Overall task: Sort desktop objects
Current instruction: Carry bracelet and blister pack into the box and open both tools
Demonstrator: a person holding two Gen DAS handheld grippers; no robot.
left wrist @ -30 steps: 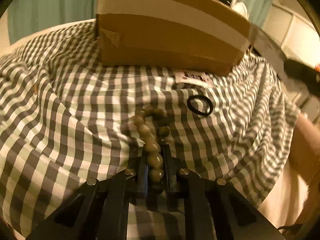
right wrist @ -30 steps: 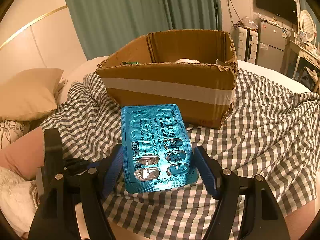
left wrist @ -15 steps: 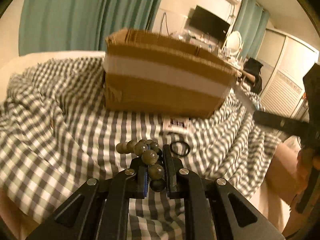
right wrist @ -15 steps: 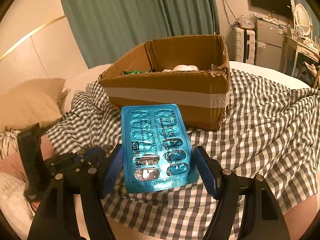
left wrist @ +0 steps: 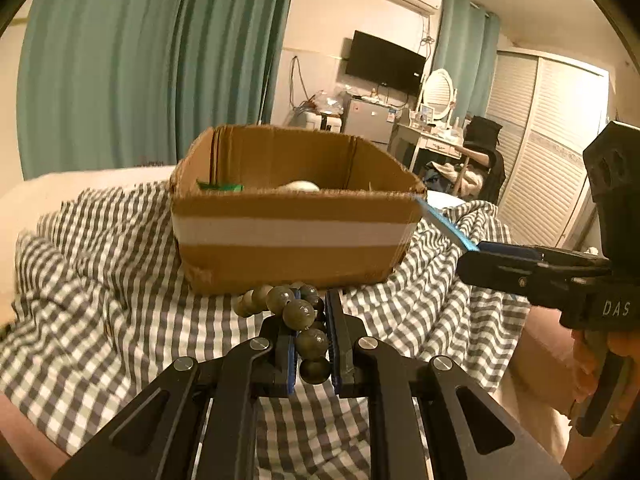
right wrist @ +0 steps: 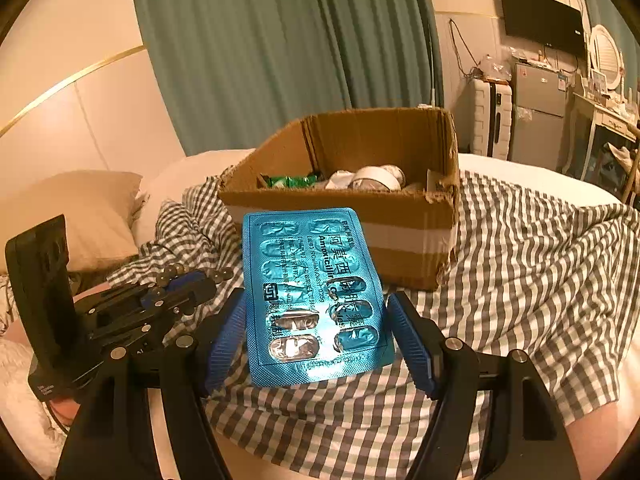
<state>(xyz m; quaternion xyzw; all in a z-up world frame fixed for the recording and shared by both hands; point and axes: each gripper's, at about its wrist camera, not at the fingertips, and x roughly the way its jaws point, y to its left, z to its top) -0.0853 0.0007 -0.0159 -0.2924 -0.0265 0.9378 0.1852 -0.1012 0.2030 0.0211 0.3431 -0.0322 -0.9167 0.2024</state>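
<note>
The left hand-held gripper (left wrist: 312,344) is shut tight on a string of beads (left wrist: 298,314). The beads hang in a loop off its tips. The right hand-held gripper (right wrist: 318,326) holds a blue pill pack (right wrist: 316,296) by its two long sides, and the pack's long way points straight ahead. The cardboard box (left wrist: 292,216) sits on the bed (left wrist: 100,300), right in front of both hand-held grippers and a bit lower than their tips — its open top shows, with a green wrapper (right wrist: 290,180) and a roll of tape (right wrist: 374,178) inside. The left one looks a little nearer to the box wall. A second ago the left one was down low by the checked cloth; now it is lifted up, and the black hair tie it had in view is gone from sight.
</note>
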